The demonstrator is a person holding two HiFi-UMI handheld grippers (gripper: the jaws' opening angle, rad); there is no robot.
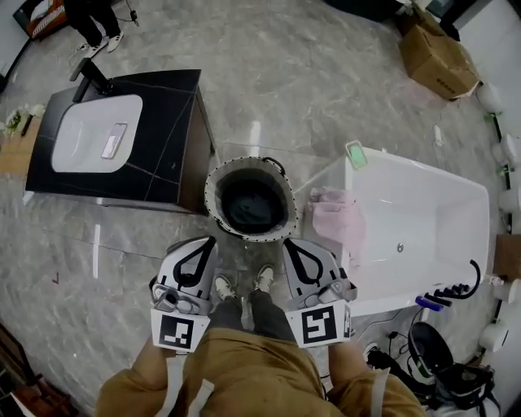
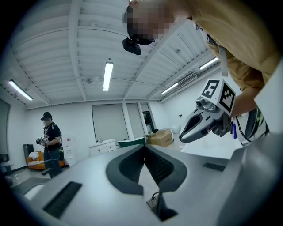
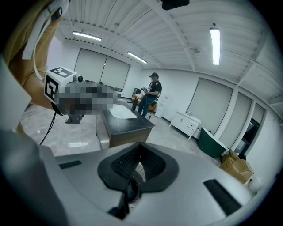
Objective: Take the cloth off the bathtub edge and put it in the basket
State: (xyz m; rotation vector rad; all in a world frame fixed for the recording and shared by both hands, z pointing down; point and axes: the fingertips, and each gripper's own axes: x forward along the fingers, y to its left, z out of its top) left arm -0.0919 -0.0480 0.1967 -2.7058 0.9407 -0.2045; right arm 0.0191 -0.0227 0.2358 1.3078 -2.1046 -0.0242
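A pink cloth [image 1: 334, 214] hangs crumpled over the near left edge of the white bathtub [image 1: 431, 213]. Just left of it on the floor stands the round basket [image 1: 249, 199], with a dark lining and something dark inside. Both grippers are held close to my body, above my shoes, short of the basket. My left gripper [image 1: 209, 241] is shut with nothing between its jaws, which meet in the left gripper view [image 2: 144, 151]. My right gripper [image 1: 290, 242] is shut and empty too [image 3: 139, 152], a little left of the cloth and not touching it. Both gripper views look up at the room.
A black vanity with a white sink [image 1: 96, 134] stands left of the basket. A green phone-like item [image 1: 356, 154] lies on the tub's far corner, and a black tap [image 1: 462, 285] on its right end. Cardboard box [image 1: 437, 55] far right; a person [image 1: 94, 23] stands far back.
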